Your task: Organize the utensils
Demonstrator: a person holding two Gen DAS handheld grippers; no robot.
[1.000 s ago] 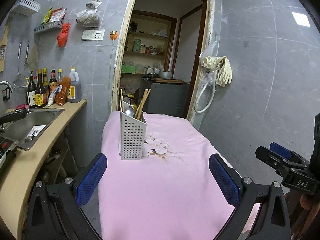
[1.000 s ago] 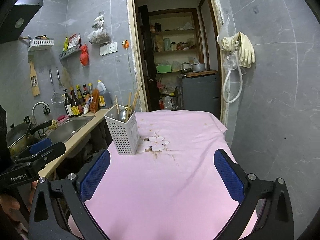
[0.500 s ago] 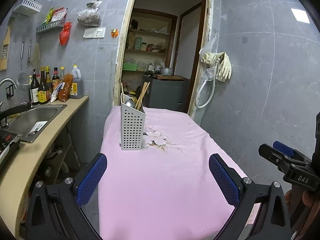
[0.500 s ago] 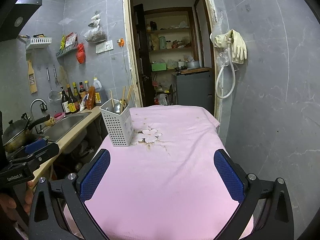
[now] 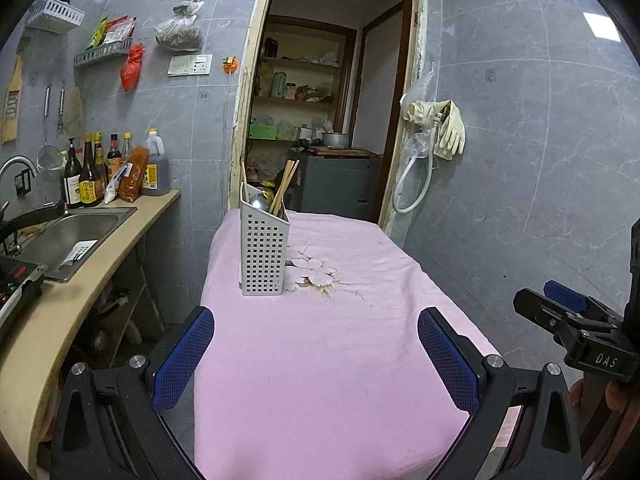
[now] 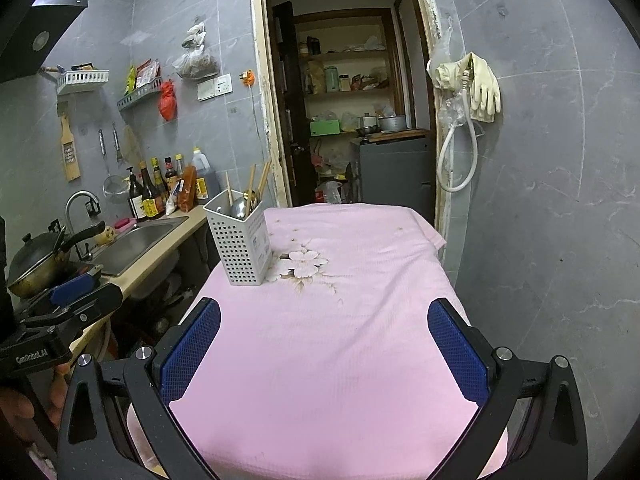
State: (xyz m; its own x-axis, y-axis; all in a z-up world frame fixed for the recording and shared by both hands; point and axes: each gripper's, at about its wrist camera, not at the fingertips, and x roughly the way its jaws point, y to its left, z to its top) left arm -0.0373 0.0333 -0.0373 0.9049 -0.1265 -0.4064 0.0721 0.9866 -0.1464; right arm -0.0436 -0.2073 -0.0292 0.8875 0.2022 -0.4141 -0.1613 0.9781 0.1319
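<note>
A white perforated utensil holder (image 5: 264, 256) stands upright on the pink tablecloth (image 5: 340, 352), left of a flower print; it also shows in the right wrist view (image 6: 240, 244). Wooden chopsticks (image 5: 283, 190) and a metal spoon (image 5: 260, 201) stick out of it. My left gripper (image 5: 316, 356) is open and empty, held back over the near end of the table. My right gripper (image 6: 324, 348) is open and empty too, also at the near end. Each gripper shows at the edge of the other's view.
A counter with a steel sink (image 5: 68, 232) and sauce bottles (image 5: 92, 176) runs along the left. A wok (image 6: 36, 260) sits near the sink. A doorway (image 5: 320, 120) to a pantry lies behind the table. Rubber gloves (image 5: 448, 128) and a hose hang on the right wall.
Both grippers have pulled back and away from the holder, so it looks smaller and farther. Both stay open and empty.
</note>
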